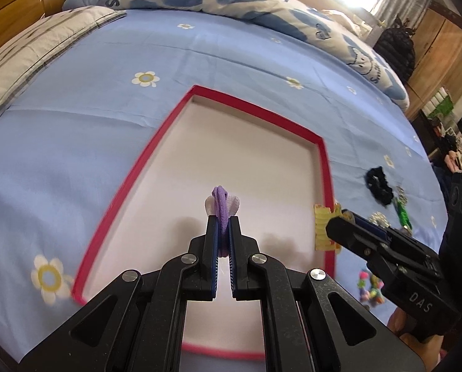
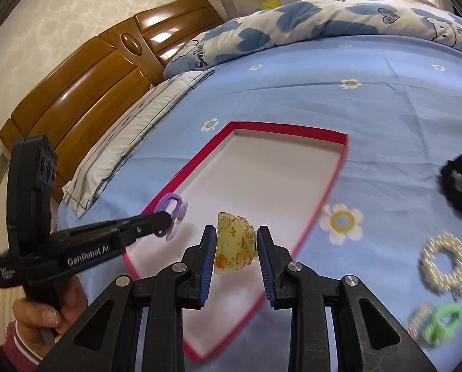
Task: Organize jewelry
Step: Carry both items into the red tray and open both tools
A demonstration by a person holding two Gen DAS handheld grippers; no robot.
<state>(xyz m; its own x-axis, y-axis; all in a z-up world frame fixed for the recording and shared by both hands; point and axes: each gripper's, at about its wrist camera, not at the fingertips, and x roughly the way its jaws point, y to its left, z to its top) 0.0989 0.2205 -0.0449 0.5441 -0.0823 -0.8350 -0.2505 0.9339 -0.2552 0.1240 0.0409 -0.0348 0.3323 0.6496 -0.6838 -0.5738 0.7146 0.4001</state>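
Observation:
A shallow red-rimmed box (image 1: 131, 173) with a white floor lies on the blue flowered bedsheet; it also shows in the right wrist view (image 2: 336, 170). My left gripper (image 1: 222, 220) is shut on a purple hair tie with a white bow (image 1: 221, 204) and holds it over the box floor; the hair tie also shows in the right wrist view (image 2: 172, 214). My right gripper (image 2: 236, 238) is shut on a yellow translucent hair claw (image 2: 234, 248), held above the box's near right rim; the claw also shows in the left wrist view (image 1: 322, 226).
On the sheet right of the box lie a black scrunchie (image 2: 458, 183), a pearl-beaded scrunchie (image 2: 446, 263), a green clip (image 2: 441, 322) and small coloured beads (image 1: 370, 288). A heart-print quilt (image 2: 292, 21), a pillow (image 2: 131, 124) and a wooden headboard (image 2: 85, 83) are at the back.

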